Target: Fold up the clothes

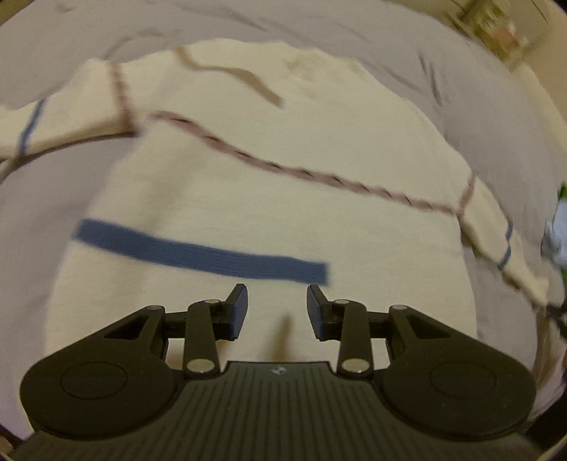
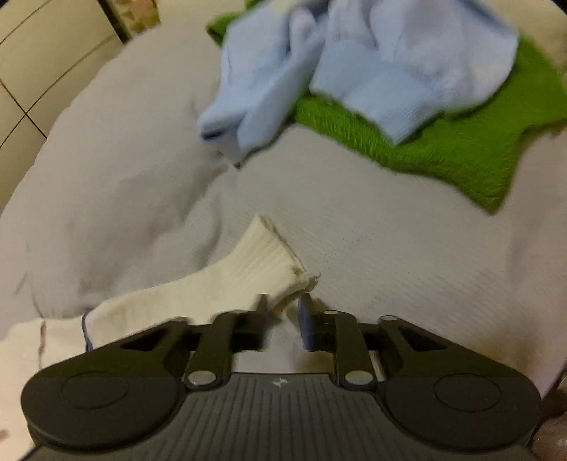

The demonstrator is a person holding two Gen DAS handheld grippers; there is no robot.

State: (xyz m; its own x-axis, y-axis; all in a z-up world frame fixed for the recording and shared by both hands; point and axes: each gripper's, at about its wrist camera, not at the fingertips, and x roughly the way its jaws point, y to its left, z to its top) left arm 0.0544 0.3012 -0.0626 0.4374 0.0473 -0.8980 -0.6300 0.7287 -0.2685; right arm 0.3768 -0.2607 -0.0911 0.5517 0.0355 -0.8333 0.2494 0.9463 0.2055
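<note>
A cream sweater (image 1: 283, 198) with a blue stripe (image 1: 198, 251) and a thin braided purple line lies spread on a grey sheet (image 1: 496, 117). My left gripper (image 1: 278, 301) hovers over the sweater's lower body just below the stripe, open, with nothing between its fingers. In the right wrist view, the sweater's ribbed sleeve cuff (image 2: 262, 262) lies on the grey sheet (image 2: 389, 248). My right gripper (image 2: 284, 310) is at the cuff's lower corner with its jaws apart. The corner's frayed edge sits at the fingertips, and the pads do not press on it.
A light blue garment (image 2: 354, 71) lies crumpled on a green knit one (image 2: 460, 149) at the far side of the sheet. Pale tiles (image 2: 42, 53) show past the sheet's left edge. Blurred clutter (image 1: 496, 21) stands beyond the sheet in the left wrist view.
</note>
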